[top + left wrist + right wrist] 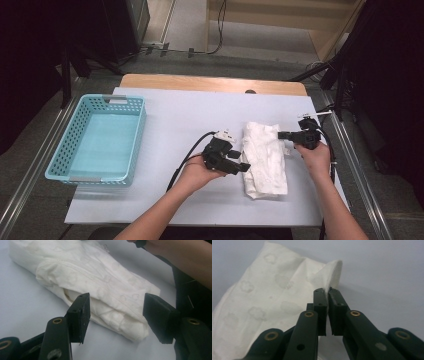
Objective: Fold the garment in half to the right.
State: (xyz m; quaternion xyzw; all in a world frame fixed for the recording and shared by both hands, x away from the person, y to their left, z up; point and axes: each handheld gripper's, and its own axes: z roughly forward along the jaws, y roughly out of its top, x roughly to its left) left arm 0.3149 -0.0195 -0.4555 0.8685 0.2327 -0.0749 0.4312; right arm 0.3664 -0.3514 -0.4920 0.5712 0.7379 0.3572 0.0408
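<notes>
**Folding a white cloth, with the grip in question**

Sitting at the far left of the white table (165, 200) is a turquoise basket (60, 155), well apart from the work. Next comes the left gripper (243, 167), its jaws apart; in the left gripper view they stand on either side of the near end of the folded white cloth (100, 292) without pressing it, the pads clear of the fabric. The cloth itself lies right of the table's middle, a long bundle folded over in layers (loose ones, judging by the open edges facing the left gripper's camera). At its far right corner is the right gripper (283, 135), jaws drawn together with only a sliver of gap between the pads. A raised corner of cloth stands just behind the tips in the right gripper view, but I cannot tell whether any fabric is actually caught between them.

That is the main risk, as I judge it: if the right jaws have closed on nothing, or on a bare edge, a pull would slip off and leave the corner behind. Closing the left gripper on only the top layers could peel the bundle open, and dragging either end sideways would likely skew the fold or slide the whole cloth along the smooth table.
</notes>
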